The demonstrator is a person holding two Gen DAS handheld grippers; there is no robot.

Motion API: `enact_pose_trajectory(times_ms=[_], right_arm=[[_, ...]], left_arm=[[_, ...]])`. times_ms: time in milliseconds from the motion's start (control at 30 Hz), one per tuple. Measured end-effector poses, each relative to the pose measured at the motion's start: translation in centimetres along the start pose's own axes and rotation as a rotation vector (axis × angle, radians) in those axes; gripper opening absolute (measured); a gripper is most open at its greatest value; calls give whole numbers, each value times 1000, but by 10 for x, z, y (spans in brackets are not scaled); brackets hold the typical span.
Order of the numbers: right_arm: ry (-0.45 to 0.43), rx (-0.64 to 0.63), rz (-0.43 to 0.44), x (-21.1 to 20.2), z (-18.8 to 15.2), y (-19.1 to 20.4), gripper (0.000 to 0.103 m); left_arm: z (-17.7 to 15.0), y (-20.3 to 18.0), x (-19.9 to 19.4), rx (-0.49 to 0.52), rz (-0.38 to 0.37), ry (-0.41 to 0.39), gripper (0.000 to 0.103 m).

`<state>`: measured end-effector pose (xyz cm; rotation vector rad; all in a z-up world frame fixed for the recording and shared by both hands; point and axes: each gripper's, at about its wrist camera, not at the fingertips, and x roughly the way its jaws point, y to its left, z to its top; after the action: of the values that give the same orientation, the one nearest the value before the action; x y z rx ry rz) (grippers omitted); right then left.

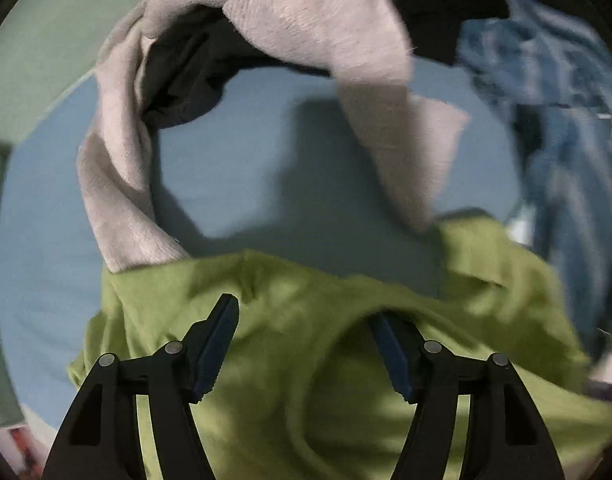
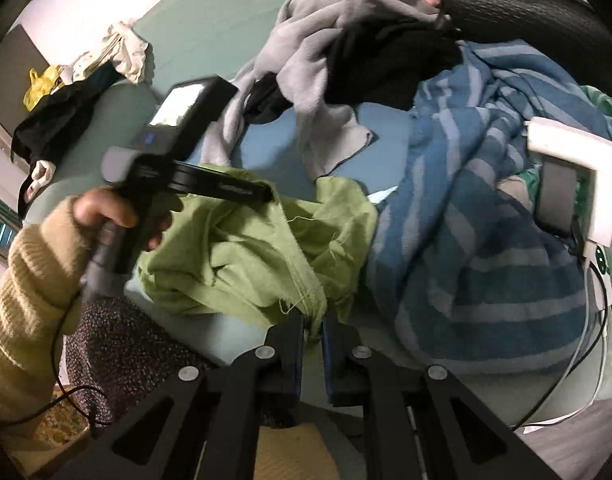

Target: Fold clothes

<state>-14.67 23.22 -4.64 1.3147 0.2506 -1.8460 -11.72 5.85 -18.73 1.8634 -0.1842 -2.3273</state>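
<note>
My right tongs (image 2: 313,330) pinch a bunched edge of the green garment (image 2: 242,256), which lies crumpled on the blue sheet (image 1: 266,168). My left tongs (image 1: 306,344) hang open over it. A grey towel (image 1: 313,28) sits at twelve o'clock.

Green garment, crumpled, on blue bed surface.
The green garment (image 2: 242,256) lies bunched in loose folds with frayed threads along one edge; that edge is gathered to a narrow pinch. Grey cloth (image 2: 306,64) and striped blue towel (image 2: 485,216) adjoin.
</note>
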Motion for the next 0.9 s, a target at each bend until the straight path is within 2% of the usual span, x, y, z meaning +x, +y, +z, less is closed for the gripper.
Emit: enact_pose_trajectory(times_ms=[67,167,200,233,300,333,433,500,567,600,633,667,700,800,900], right_arm=[[-6,-8,0,-2,0,-2,9],[-7,-18,-8,-2,0,-3,9],[3,-25,-38,1,1,-3,9],[13,-33,-68,4,2,-4,9],[13,-55,-120,9,8,-4,7],[11,-67,-148,11,11,-3,6],[-34,-129,-254,11,28,2,4],[-66,-159,-252,9,41,7,3],[-67,-186,-156,10,55,18,8],[-62,-202,-98,12,61,24,17],[-48,-219,-34,18,66,33,39],[-29,-227,13,26,69,43,44],[-10,-234,58,35,73,52,43],[40,-243,105,61,81,71,42],[51,-266,92,83,95,88,45]], left_arm=[[-4,1,11,24,112,-14,68],[-9,21,10,-50,168,-42,69],[-11,33,6,-89,189,-51,62],[-13,45,2,-127,208,-61,42],[-19,78,-11,-225,155,-64,11],[-22,95,-17,-275,124,-63,8],[-41,144,-44,-412,24,-87,6],[-58,180,-68,-515,-49,-104,6],[-70,203,-88,-555,-66,-111,6],[-75,204,-97,-565,-62,-110,6],[-82,209,-105,-570,-62,-111,6],[-89,216,-112,-573,-64,-112,6],[-91,218,-115,-571,-67,-118,6],[-104,218,-127,-560,-75,-135,6],[-124,214,-136,-546,-93,-133,6]])
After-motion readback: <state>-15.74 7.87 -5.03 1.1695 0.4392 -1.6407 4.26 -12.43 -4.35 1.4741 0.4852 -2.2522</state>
